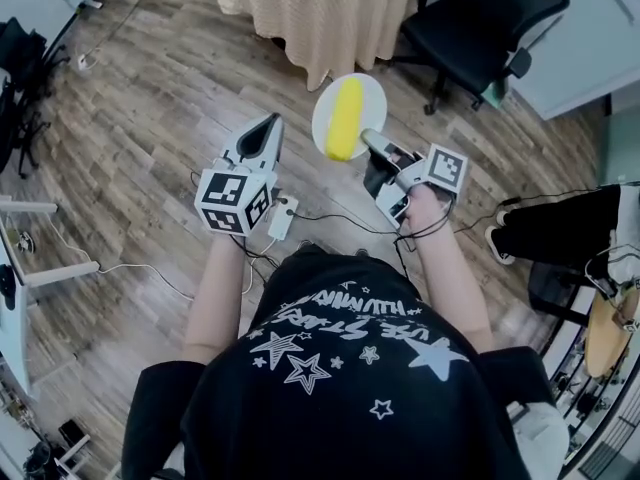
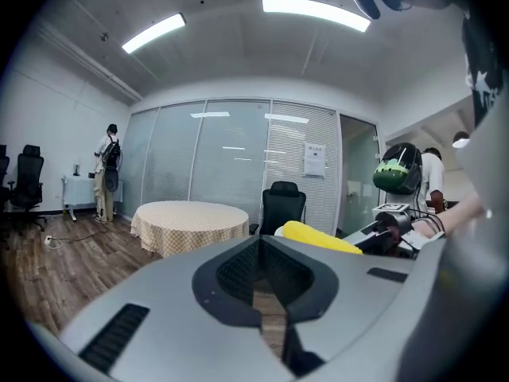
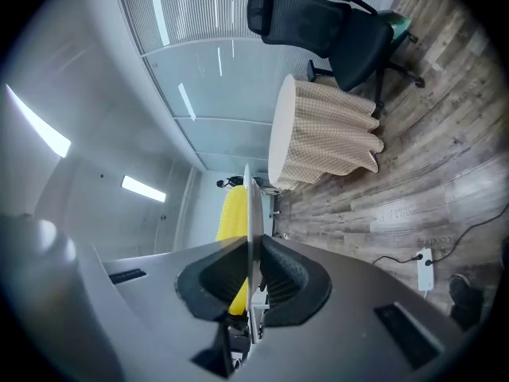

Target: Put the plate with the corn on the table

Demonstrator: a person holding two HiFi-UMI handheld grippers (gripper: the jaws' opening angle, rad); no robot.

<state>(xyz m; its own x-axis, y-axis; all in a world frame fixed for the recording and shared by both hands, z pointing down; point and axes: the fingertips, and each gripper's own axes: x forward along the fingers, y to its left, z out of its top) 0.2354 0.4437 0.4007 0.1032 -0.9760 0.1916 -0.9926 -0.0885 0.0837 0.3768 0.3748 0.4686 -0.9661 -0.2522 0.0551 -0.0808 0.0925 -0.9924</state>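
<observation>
A white plate [image 1: 372, 96] with a yellow corn cob [image 1: 345, 118] lying on it is held level in front of me. My right gripper [image 1: 369, 139] is shut on its near rim. In the right gripper view the plate [image 3: 248, 213] shows edge-on between the jaws, the corn [image 3: 232, 213] on its left side. My left gripper [image 1: 268, 128] is a little to the plate's left, apart from it, jaws shut on nothing [image 2: 266, 283]. The corn [image 2: 318, 235] also shows in the left gripper view. The round table [image 1: 320, 8] with a beige checked cloth stands ahead, beyond the plate.
A black office chair [image 1: 490, 18] stands right of the table. A white power strip [image 1: 283, 218] and cables lie on the wood floor by my feet. Someone's legs [image 1: 555, 230] are at the right. Another person [image 2: 106, 169] stands far off by the wall.
</observation>
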